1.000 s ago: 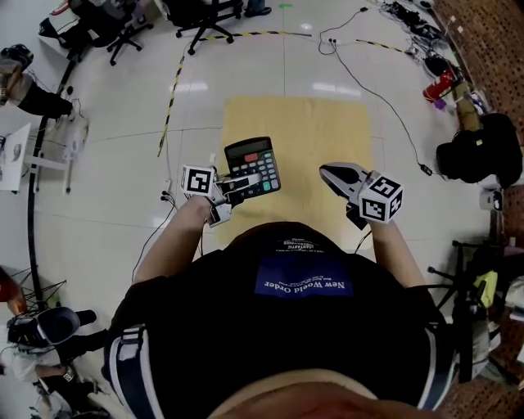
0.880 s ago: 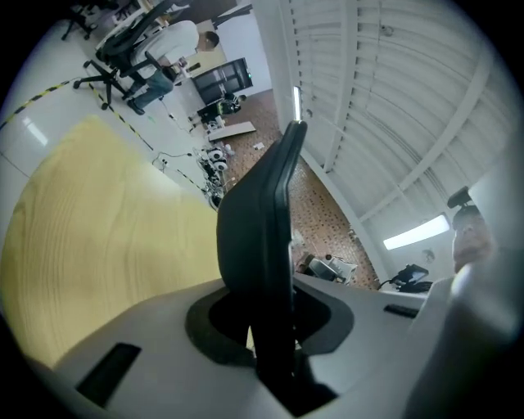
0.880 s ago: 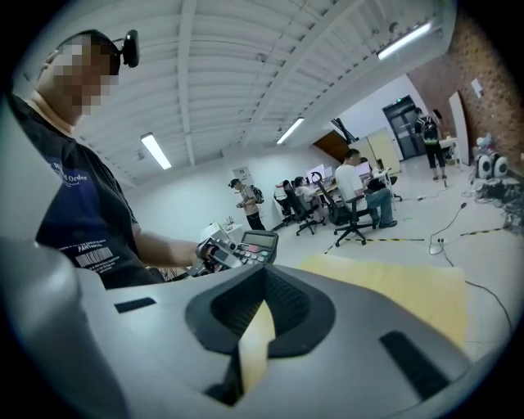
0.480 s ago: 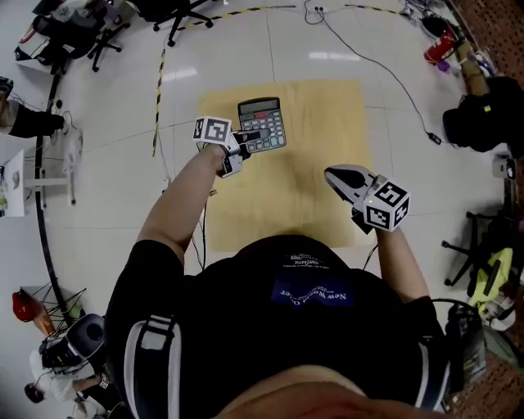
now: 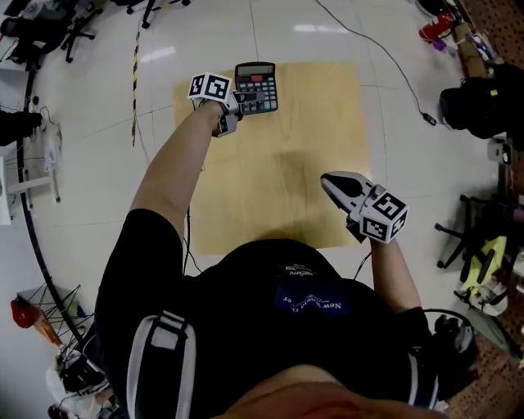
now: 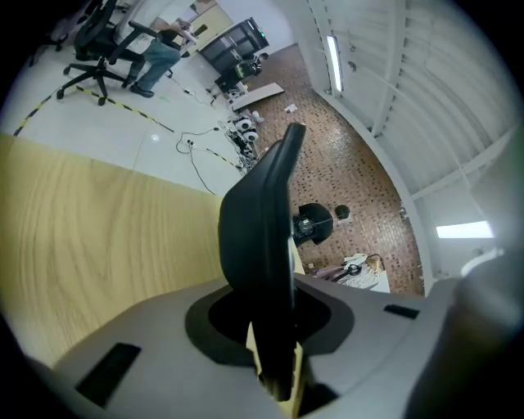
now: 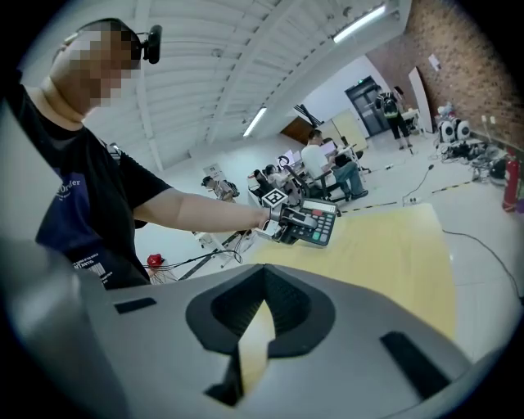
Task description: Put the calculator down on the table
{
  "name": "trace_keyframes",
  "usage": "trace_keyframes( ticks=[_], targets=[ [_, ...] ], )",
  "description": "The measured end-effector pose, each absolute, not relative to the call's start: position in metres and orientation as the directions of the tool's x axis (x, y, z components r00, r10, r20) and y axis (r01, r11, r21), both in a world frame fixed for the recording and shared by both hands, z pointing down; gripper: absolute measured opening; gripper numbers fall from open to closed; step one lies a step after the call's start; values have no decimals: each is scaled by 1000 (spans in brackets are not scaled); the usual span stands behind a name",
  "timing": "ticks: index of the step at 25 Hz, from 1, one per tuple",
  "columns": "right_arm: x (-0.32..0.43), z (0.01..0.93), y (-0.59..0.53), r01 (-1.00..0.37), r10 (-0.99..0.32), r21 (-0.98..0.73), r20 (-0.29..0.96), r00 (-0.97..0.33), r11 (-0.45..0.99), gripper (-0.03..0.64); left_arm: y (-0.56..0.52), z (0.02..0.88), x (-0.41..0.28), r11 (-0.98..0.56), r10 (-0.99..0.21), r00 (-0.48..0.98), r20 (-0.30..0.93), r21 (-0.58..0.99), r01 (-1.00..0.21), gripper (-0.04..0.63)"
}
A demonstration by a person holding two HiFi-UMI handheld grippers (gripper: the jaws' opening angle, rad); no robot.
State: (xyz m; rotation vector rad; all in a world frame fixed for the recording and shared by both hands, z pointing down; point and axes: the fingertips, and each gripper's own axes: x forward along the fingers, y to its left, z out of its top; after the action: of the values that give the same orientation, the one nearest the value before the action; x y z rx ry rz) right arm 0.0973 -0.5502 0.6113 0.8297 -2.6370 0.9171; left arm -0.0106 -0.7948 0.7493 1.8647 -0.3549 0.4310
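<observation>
The black calculator (image 5: 256, 87) with grey keys hangs low over the far left corner of the light wooden table (image 5: 282, 172). I cannot tell whether it touches the wood. My left gripper (image 5: 238, 101) is shut on its near left edge, arm stretched out. In the left gripper view the calculator (image 6: 260, 221) stands edge-on between the jaws of the left gripper (image 6: 272, 323). My right gripper (image 5: 331, 182) is shut and holds nothing, over the table's near right part. In the right gripper view the calculator (image 7: 313, 223) shows far off beyond the right gripper (image 7: 264, 282).
Office chairs (image 5: 37, 24) stand at the far left and a yellow-black tape line (image 5: 135, 69) runs on the floor. A cable (image 5: 385, 53) crosses the floor beyond the table. A black bag (image 5: 483, 102) and clutter lie along the right. People stand far back (image 7: 327, 168).
My left gripper has carried the calculator away from my body to the table's far left corner and lower. The right gripper has sunk a little over the near right part.
</observation>
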Motion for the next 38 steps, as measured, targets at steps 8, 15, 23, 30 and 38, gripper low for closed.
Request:
trace_keyframes(
  ticks=[8, 15, 23, 30, 38],
  targets=[
    [89, 613, -560, -557, -428, -532, 357, -830, 638, -12, -816, 772, -17, -325, 8, 835, 550, 791, -518, 90],
    [91, 618, -559, -554, -426, -547, 355, -832, 627, -12, -819, 772, -17, -352, 43, 753, 657, 715, -604, 100],
    [87, 609, -555, -542, -422, -549, 340, -840, 636, -12, -816, 776, -35, -405, 57, 641, 766, 604, -686, 160],
    [87, 610, -550, -540, -418, -553, 343, -842, 635, -12, -815, 789, -55, -455, 35, 476, 878, 438, -775, 282],
    [85, 596, -534, -502, -420, -565, 280, -863, 655, -12, -818, 783, -70, -598, -118, 270, 956, 148, -787, 423]
  ],
)
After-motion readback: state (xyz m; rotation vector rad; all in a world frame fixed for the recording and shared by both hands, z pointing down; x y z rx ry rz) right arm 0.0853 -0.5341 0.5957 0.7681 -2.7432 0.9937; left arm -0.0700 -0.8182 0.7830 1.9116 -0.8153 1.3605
